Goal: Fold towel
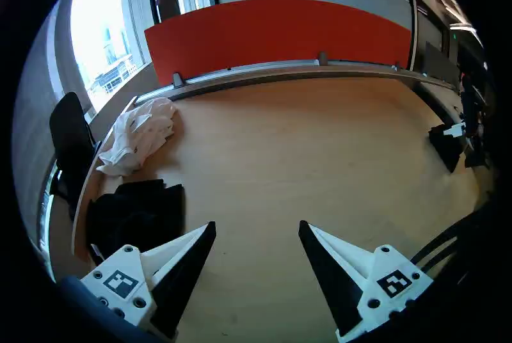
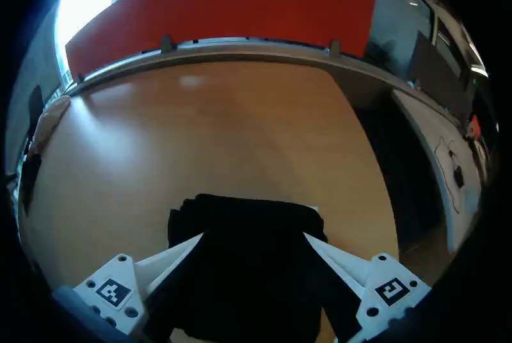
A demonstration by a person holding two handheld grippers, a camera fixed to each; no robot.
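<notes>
Fingers of the right gripper stand apart, flanking the folded black towel on the wooden table, with open wood ahead. The left gripper is spread over bare wood. A black pile and a white cloth lie by the left edge.

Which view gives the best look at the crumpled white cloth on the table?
The left gripper view: the white cloth lies whole and well lit near the table's left edge, beyond a dark folded pile. The right gripper view catches a pale, distorted sliver of it at its far left rim.
</notes>
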